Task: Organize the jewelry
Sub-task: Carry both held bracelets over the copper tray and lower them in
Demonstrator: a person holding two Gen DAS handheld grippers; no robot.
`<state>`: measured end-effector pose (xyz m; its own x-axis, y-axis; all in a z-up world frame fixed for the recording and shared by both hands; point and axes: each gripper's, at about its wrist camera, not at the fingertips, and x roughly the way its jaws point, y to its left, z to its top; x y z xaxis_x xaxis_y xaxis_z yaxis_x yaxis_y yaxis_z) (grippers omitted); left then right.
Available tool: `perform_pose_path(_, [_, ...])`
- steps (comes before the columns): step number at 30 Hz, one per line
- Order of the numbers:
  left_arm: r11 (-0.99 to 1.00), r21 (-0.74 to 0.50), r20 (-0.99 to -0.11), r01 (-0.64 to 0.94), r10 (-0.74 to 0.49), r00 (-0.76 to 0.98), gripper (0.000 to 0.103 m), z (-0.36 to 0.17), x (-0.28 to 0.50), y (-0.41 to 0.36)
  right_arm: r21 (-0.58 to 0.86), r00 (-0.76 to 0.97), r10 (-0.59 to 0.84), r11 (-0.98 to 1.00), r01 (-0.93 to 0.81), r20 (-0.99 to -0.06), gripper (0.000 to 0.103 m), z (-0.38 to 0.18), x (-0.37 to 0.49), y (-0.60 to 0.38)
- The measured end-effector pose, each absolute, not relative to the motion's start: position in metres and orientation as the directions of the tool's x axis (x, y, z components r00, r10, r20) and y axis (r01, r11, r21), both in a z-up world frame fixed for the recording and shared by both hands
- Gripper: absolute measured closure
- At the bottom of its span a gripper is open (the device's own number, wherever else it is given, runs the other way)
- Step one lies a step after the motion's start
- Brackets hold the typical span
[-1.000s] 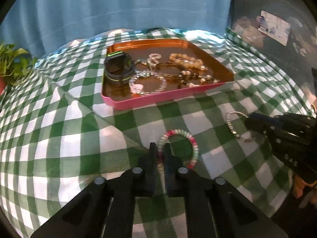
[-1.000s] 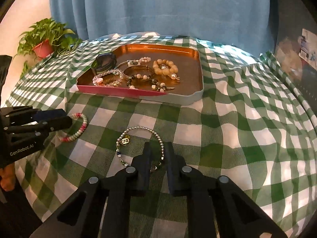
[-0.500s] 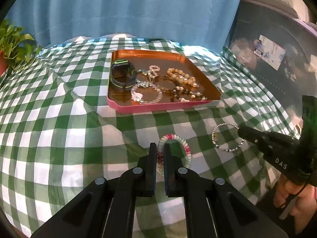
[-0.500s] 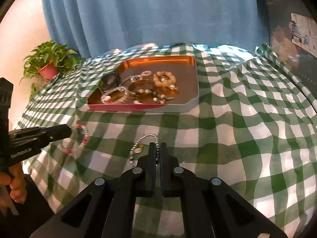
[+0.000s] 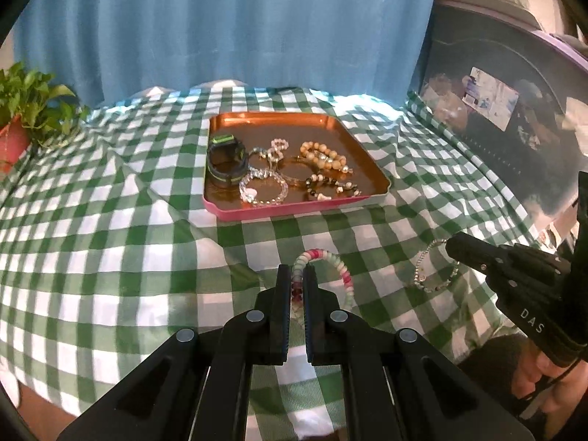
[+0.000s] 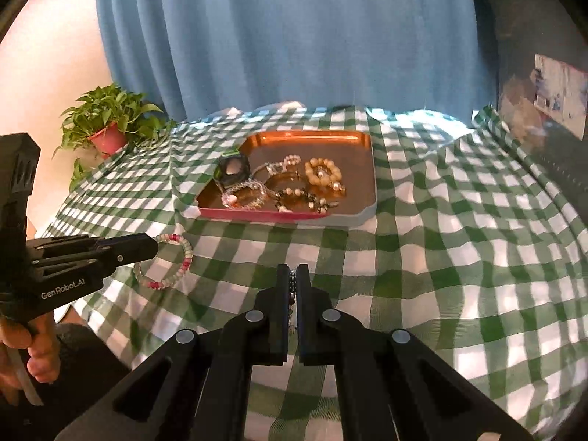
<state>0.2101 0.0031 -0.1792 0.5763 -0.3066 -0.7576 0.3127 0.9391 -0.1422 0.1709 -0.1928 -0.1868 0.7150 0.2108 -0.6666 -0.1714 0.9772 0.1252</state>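
Now my left gripper (image 5: pixel 297 275) pinches the pink-and-green bracelet (image 5: pixel 330 261), my right gripper (image 6: pixel 293 273) clamps the silver bracelet (image 5: pixel 435 270), both short of the tray (image 6: pixel 369 169).

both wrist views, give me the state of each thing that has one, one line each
left gripper: shut on the pink and white bead bracelet
pink and white bead bracelet: held, hanging off the cloth
right gripper: shut on the silver bead bracelet
silver bead bracelet: held, dangling from the fingertips
tray: flat on the checked tablecloth, jewelry inside
black and green watch: in the tray, strap looped shut
checked tablecloth: spread, wrinkled
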Motion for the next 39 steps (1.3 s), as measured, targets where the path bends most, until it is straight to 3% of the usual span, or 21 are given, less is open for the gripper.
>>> perform_pose_path(20, [0.937,-0.144,-0.640,0.319,-0.334,0.692,0.097,-0.086,0.215,0.006,0.044,0.799,0.212,0.973,-0.227,-0.562,0.100,-0.093,0.162,-0.171])
perform_pose_path(31, [0.931,-0.178,-0.631,0.317,-0.356,0.690,0.097,-0.100,0.276,0.005,0.024,0.799,0.222,0.967,-0.252,-0.559,0.100,-0.087,0.221,-0.168])
perform_pose_path(39, [0.929,-0.185,-0.654,0.321,-0.360,0.665,0.097,-0.141,0.335,-0.017,0.027,0.781,0.229,0.965,-0.262,-0.581,0.100,-0.113,0.276,-0.168])
